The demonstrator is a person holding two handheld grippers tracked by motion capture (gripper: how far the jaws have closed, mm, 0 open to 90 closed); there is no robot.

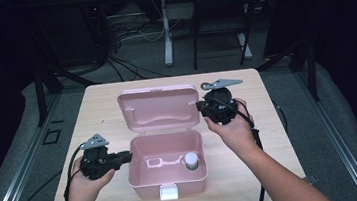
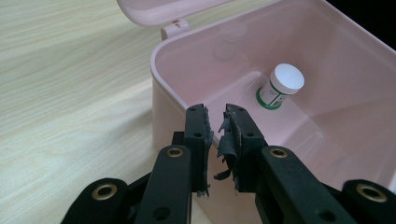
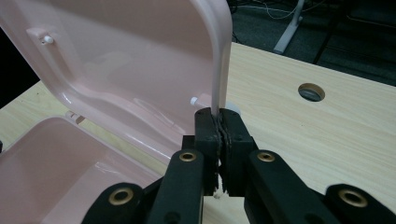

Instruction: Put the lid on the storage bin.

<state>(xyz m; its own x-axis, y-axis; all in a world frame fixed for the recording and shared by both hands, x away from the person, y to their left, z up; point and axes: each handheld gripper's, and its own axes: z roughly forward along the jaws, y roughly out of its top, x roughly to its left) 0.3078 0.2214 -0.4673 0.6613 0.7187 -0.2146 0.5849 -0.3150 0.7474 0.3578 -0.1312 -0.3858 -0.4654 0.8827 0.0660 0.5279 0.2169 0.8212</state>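
Observation:
A pink plastic box point(image 1: 138, 171) stands in the middle of the table with its lid point(image 1: 159, 107) raised at the back. A small white-capped bottle point(image 1: 191, 159) with a green label stands upright in the box's right end. My right gripper point(image 1: 200, 107) is at the lid's right edge, and in the right gripper view my right gripper point(image 3: 218, 116) is shut on that thin edge of the lid point(image 3: 116, 60). My left gripper point(image 1: 128, 157) sits at the box's left wall. In the left gripper view my left gripper point(image 2: 218, 114) shows a narrow gap between torn pads with nothing in it, in front of the box point(image 2: 187, 60) and bottle point(image 2: 281, 86).
A white latch point(image 1: 168, 192) sits on the box's front wall. The wooden table point(image 1: 103, 118) has a round hole point(image 3: 311, 92) beyond the lid on the right. Behind the table are metal legs and cables on a dark floor.

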